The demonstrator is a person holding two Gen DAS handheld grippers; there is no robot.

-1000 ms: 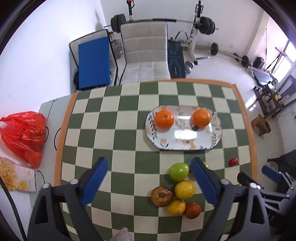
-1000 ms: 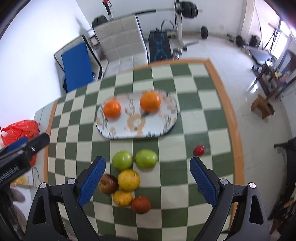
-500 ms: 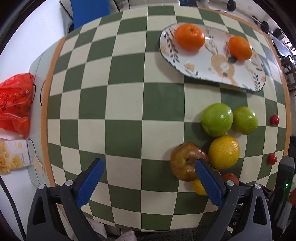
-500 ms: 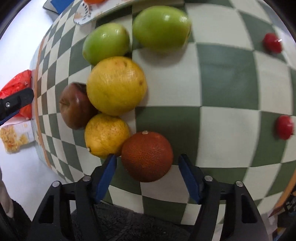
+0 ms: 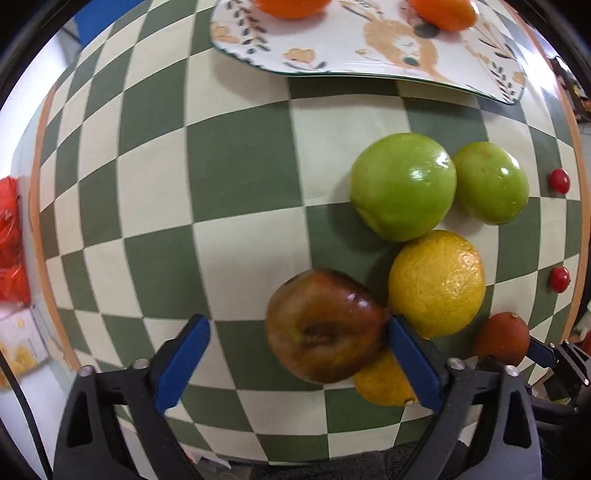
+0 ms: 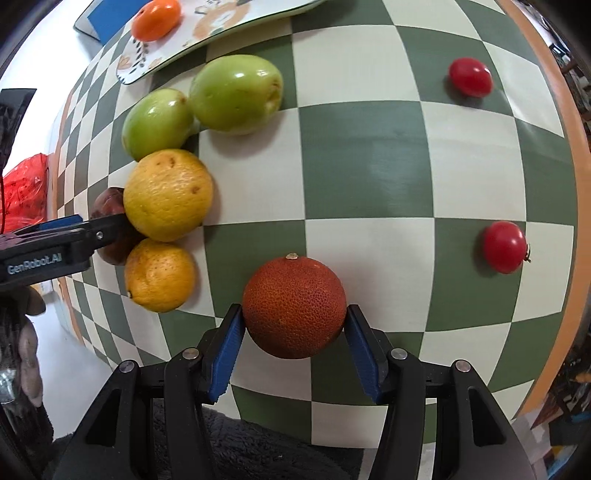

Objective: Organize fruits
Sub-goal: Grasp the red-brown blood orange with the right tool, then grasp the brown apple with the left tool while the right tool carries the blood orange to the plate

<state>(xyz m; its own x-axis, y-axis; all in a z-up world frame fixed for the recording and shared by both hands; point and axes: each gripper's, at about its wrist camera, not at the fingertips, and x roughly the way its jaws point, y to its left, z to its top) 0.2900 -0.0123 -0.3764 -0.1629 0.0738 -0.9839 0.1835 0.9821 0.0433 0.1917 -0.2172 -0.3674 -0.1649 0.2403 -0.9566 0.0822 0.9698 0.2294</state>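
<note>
A dark red-brown apple (image 5: 325,328) lies on the checked table between the fingers of my left gripper (image 5: 297,363), which is open; the right pad touches it and the left pad stands apart. My right gripper (image 6: 295,350) is shut on a dark red orange (image 6: 293,306), with both blue pads against its sides. Beside them lie a large yellow orange (image 5: 437,282), a smaller yellow one (image 6: 159,275) and two green apples (image 5: 402,186) (image 5: 489,182). Beyond them, a patterned plate (image 5: 369,55) holds two oranges (image 6: 157,18).
Two red cherry tomatoes (image 6: 471,82) (image 6: 504,246) lie near the table's orange right edge (image 6: 576,184). A red plastic bag (image 6: 26,192) sits off the left side. A hand (image 6: 26,343) holds the left gripper. Bare checked cloth (image 5: 147,184) spreads left of the fruit.
Both grippers dropped closer to the fruit pile. The right gripper's fingers closed onto the dark red orange. The left gripper moved around the apple while staying open.
</note>
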